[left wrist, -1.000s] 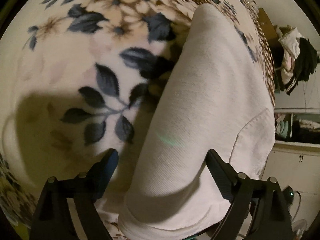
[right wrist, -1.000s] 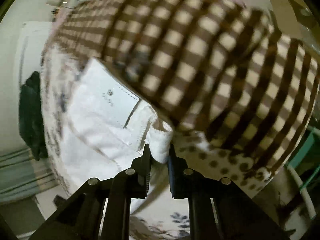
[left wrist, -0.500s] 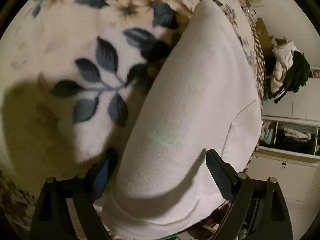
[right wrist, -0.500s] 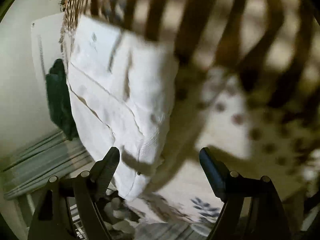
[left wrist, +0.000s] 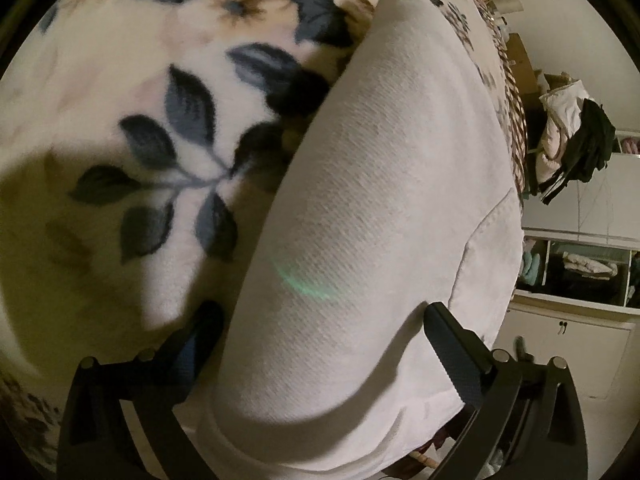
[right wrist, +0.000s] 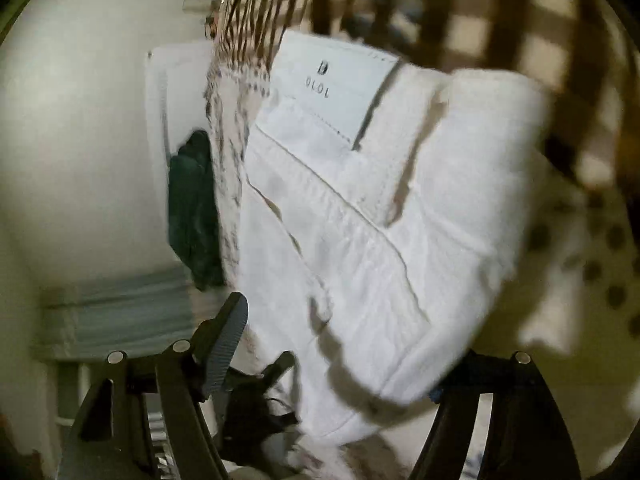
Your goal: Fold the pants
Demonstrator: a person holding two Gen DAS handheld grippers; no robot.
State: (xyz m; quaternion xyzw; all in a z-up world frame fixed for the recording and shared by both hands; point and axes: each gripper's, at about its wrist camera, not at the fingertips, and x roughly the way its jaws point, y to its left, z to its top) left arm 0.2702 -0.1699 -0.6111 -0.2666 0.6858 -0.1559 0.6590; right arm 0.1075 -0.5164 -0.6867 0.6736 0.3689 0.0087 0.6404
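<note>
— Covering nearly everything in the left wrist view is a floral blanket, cream with dark blue leaves and brown flowers, right?

— Yes, and the white pants lie folded on it, a long rounded bundle running from the near edge away to the far side. A curved seam shows on their right part.

— What does the right wrist view add?

— The same pants from the waistband end: a white label patch printed "OLOL", a belt loop beside it, stitched seams. They rest on a brown checked cover, with a spotted cream fabric to the right. That view is rather blurred.

— Further off?

— On the right of the left wrist view, a white cupboard with open shelves and a heap of white and black clothes above it. In the right wrist view, a pale wall and a dark green garment hanging on the left.

— And the grippers?

— The left gripper has its jaws spread wide, one finger on either side of the bundle's near end; I cannot tell whether they touch the cloth. The right gripper is likewise spread apart, gripping nothing; its left finger is beside the pants, its right finger mostly hidden behind the near corner of the fabric.
</note>
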